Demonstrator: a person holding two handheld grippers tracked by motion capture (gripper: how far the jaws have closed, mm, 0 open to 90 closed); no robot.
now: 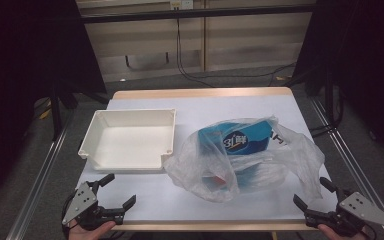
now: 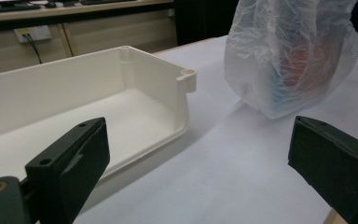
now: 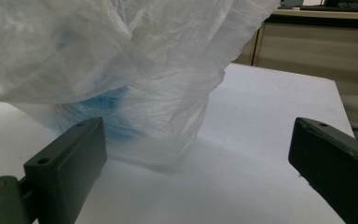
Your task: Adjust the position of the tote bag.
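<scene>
High view: left gripper (image 1: 114,190) at near left edge of table (image 1: 200,102), jaws spread wide, nothing between them; right gripper (image 1: 311,192) at near right edge, jaws equally wide and empty. Ahead of left gripper, close by, white tray (image 1: 91,131), empty, open side up. Between the two grippers and slightly beyond, clear plastic bag (image 1: 300,150), crumpled, around blue box (image 1: 235,140); something reddish low inside, perhaps a second item, too blurred to tell. Left gripper view: tray (image 2: 186,77) just past left jaw, bag (image 2: 289,60) farther off toward right jaw. Right gripper view: bag (image 3: 121,56) near, just past left jaw, not touching
</scene>
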